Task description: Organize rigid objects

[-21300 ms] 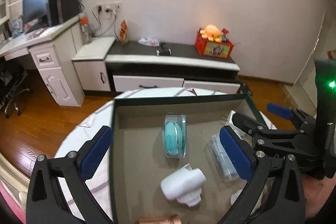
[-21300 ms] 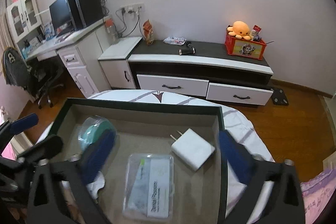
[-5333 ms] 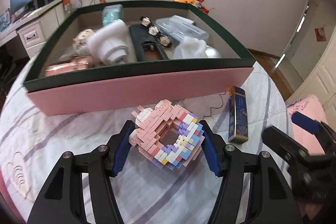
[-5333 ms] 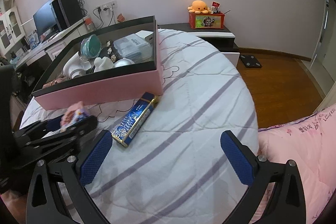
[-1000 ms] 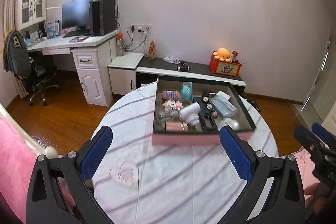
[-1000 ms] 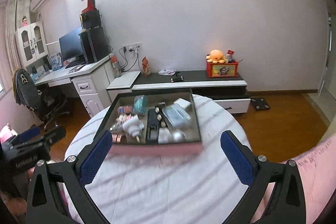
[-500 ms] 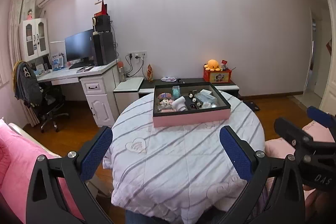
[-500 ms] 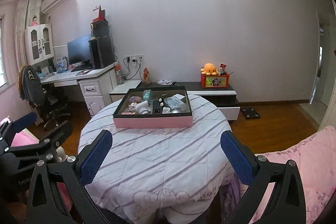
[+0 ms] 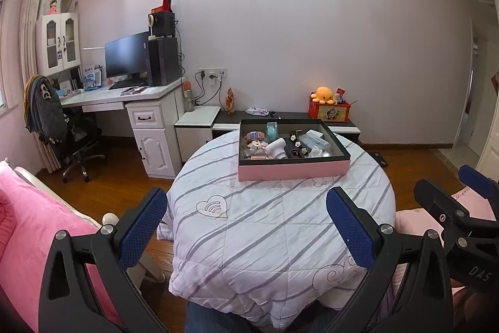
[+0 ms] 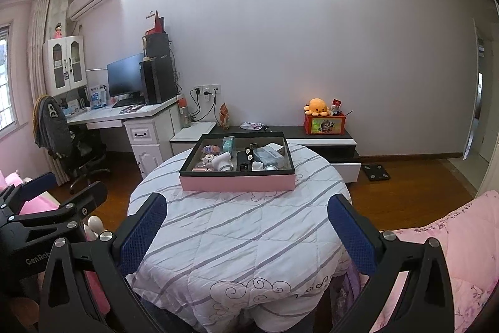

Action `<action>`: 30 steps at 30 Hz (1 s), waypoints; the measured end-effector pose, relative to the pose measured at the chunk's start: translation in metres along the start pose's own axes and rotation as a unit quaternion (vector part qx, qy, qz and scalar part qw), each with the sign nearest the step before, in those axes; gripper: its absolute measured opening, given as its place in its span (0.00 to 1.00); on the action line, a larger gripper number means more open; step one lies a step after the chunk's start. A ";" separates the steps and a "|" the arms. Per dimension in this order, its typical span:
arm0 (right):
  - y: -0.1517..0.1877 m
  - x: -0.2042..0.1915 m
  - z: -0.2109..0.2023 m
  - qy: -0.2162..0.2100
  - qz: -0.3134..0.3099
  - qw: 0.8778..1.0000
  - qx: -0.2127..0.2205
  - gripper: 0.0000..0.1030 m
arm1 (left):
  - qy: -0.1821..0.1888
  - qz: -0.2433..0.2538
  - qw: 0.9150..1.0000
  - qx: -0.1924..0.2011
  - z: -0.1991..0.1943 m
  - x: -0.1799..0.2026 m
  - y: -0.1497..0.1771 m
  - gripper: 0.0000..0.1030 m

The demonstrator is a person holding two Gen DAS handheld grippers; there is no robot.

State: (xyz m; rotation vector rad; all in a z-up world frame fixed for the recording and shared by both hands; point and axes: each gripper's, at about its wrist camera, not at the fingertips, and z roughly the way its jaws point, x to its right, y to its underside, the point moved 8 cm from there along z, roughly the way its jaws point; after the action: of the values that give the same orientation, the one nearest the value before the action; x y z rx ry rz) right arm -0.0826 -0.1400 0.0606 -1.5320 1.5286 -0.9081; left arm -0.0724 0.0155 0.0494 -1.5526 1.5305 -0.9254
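Item: pink-sided tray [image 9: 293, 170], sitting at frame centre on the round quilted table [image 9: 274, 227], holding the sorted rigid objects, among them a white hair-dryer-like piece [image 9: 276, 146] and a clear case [image 9: 313, 141]. Change: both tools are pulling well back from the tray compared with a second ago; the quilt around it is showing no loose item. Left gripper [image 9: 249, 227]: jaws spread wide, carrying nothing. Right gripper [image 10: 248, 228]: likewise spread and empty. Judgement: sorting is probably finishing.
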 end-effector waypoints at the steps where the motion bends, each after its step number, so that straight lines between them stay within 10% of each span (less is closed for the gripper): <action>1: 0.000 0.000 0.001 0.000 0.001 1.000 -0.001 1.00 | 0.000 0.000 1.000 0.000 0.000 0.000 0.000 1.00; 30: 0.004 -0.003 0.003 0.000 -0.001 1.000 -0.006 1.00 | -0.001 -0.004 1.000 -0.001 0.002 -0.005 0.002 1.00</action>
State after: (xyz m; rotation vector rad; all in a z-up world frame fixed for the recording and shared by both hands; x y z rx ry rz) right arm -0.0820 -0.1369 0.0554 -1.5422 1.5355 -0.9020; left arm -0.0713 0.0204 0.0464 -1.5625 1.5259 -0.9267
